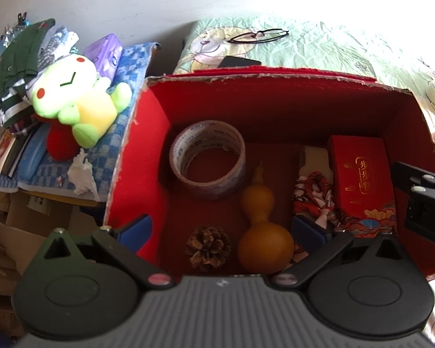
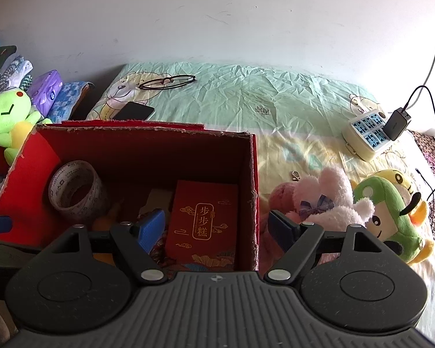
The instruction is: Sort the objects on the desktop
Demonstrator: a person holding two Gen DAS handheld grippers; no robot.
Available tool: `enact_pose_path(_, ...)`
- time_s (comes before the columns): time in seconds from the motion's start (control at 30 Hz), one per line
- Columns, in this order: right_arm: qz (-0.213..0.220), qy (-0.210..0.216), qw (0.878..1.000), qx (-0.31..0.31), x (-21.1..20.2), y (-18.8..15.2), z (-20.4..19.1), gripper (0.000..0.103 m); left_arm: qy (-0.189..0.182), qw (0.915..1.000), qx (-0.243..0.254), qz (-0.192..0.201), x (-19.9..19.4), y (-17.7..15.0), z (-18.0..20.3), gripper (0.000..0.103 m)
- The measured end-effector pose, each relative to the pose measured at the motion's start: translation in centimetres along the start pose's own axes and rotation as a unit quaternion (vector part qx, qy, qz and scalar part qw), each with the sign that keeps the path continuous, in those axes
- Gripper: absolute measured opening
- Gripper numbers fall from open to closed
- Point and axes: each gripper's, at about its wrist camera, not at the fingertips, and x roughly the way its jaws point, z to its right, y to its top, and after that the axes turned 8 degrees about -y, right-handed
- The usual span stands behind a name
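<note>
A red cardboard box [image 1: 148, 133] [image 2: 253, 174] stands on the bed. Inside lie a roll of tape [image 1: 207, 159] [image 2: 76, 195], a yellow gourd [image 1: 261, 226], a pine cone [image 1: 208, 248], a red gift box with gold characters [image 1: 362, 179] [image 2: 203, 226] and a patterned card [image 1: 313, 200]. My left gripper [image 1: 223, 229] hangs open over the box, empty, with the gourd and pine cone between its fingers in view. My right gripper [image 2: 217, 229] is open and empty above the box's right wall, straddling it.
Glasses [image 2: 168, 82] and a black phone [image 2: 134, 110] lie on the green sheet behind the box. A pink plush [image 2: 324, 200] and a green plush [image 2: 391, 211] sit right of the box, near a power strip [image 2: 368, 133]. A green frog plush [image 1: 72, 95] and stacked clutter lie left.
</note>
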Motion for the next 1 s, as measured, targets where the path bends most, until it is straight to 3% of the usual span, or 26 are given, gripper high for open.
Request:
enact_pose_path(0.57, 0.015, 0.045, 0.998, -0.05, -0.7, -0.5, 0.6, 0.081, 0.032, 0.9982, -0.042, 0.027, -2.2, -2.0, 1.0, 0.102)
enact_pose_path(1.0, 0.003, 0.052, 0.998, -0.028, -1.2, -1.0, 1.5, 0.081, 0.016, 0.9992, -0.026, 0.026, -3.1, -2.4, 1.9, 0.102)
